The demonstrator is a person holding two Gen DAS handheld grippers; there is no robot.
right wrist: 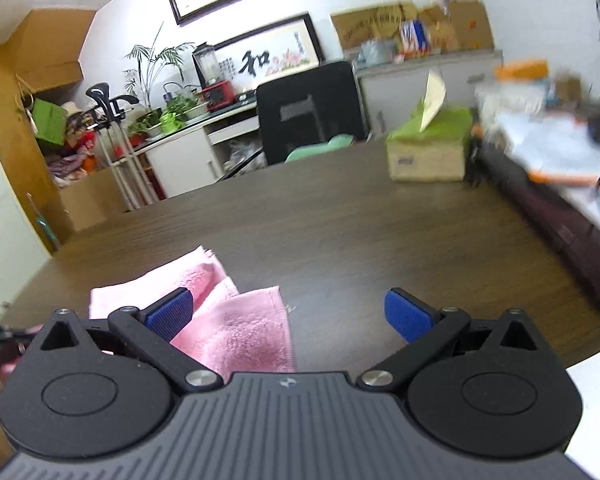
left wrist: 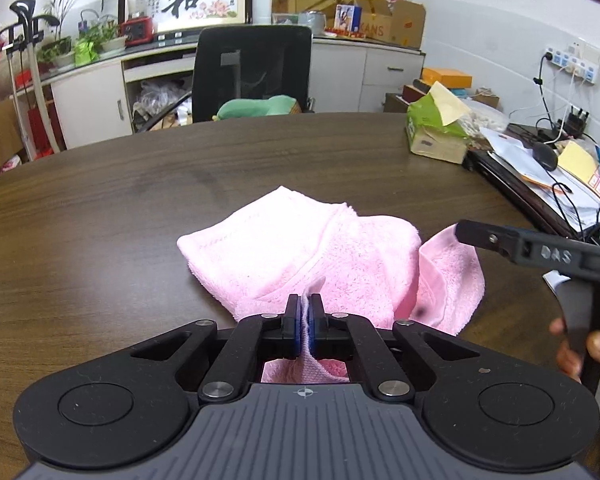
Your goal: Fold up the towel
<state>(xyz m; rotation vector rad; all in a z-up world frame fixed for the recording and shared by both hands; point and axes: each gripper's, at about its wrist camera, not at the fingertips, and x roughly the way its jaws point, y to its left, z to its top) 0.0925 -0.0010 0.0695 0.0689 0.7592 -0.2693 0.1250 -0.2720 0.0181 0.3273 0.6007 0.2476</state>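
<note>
A pink towel (left wrist: 300, 252) lies bunched and partly folded on the dark wooden table (left wrist: 140, 200). My left gripper (left wrist: 305, 312) is shut on the towel's near edge, with pink cloth pinched between its blue pads. My right gripper (right wrist: 288, 308) is open and empty, held just above the table; the towel (right wrist: 244, 332) lies under its left finger (right wrist: 170, 312). The right gripper also shows in the left wrist view (left wrist: 466, 232), at the towel's right side.
A green tissue box (left wrist: 436, 132) stands at the table's far right, beside a cluttered desk with papers, cables and a mouse (left wrist: 544, 156). A black office chair (left wrist: 252, 72) stands behind the table. White cabinets (left wrist: 92, 100) line the wall.
</note>
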